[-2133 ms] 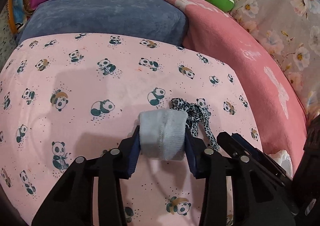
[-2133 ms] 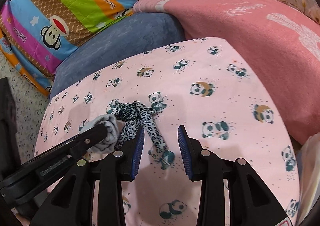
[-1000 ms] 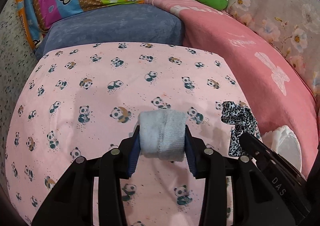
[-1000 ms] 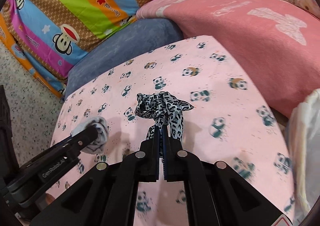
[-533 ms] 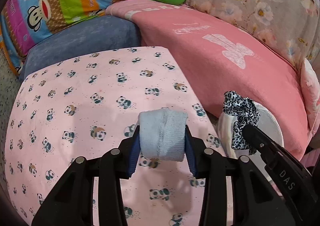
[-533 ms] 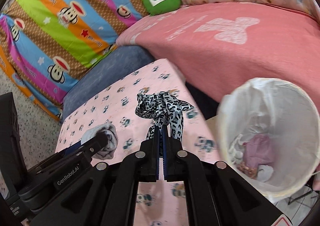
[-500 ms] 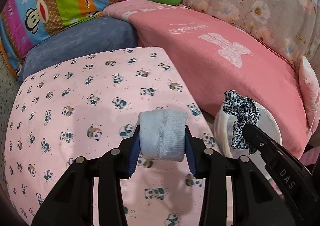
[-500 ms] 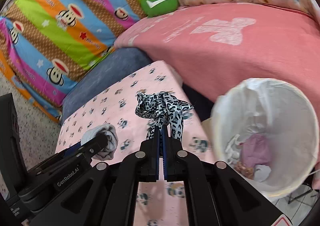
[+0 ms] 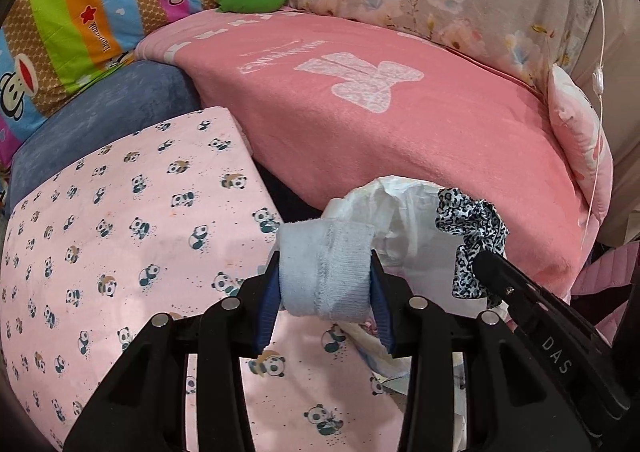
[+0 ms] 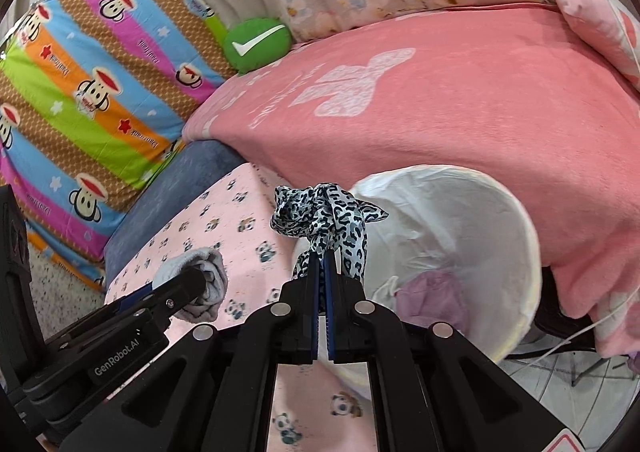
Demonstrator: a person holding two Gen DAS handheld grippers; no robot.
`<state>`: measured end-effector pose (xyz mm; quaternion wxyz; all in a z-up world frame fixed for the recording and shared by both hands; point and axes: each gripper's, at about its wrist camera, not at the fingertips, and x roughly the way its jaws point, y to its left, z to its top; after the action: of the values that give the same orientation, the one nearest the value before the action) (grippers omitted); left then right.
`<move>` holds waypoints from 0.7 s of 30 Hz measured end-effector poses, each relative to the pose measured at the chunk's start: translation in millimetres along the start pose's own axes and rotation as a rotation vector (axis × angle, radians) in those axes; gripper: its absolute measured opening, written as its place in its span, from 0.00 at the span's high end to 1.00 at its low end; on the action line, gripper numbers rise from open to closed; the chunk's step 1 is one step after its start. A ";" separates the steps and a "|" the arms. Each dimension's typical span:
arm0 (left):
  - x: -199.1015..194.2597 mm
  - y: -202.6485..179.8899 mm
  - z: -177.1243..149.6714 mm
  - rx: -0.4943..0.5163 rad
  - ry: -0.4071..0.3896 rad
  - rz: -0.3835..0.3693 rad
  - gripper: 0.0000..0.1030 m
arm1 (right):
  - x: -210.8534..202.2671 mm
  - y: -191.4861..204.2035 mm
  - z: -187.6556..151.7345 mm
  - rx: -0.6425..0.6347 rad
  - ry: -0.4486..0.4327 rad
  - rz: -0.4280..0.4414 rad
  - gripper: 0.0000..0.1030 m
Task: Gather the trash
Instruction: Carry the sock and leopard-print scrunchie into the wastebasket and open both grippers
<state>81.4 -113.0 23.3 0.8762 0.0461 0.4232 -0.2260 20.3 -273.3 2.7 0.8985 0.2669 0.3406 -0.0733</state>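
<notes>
Left gripper [image 9: 325,284] jaws clamped on rolled grey sock [image 9: 326,266], frame centre. Right gripper [image 10: 321,258] jaws pinched tight on leopard-print ribbon [image 10: 324,214], by white-lined bin [image 10: 472,212] rim, right of centre.

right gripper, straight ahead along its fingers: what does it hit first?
Probably the near rim of the white-lined trash bin, past the leopard-print scarf the right gripper holds. Depth is unclear; it might pass over the rim.
</notes>
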 end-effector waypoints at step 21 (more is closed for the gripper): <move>16.0 -59.4 4.7 0.066 -0.016 -0.030 0.23 | -18.7 -66.1 7.7 0.035 -0.021 -0.078 0.90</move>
<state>67.6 -173.0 20.7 0.8741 0.0670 0.4090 -0.2532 -10.2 -334.3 -8.7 0.8937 0.2686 0.3399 -0.1169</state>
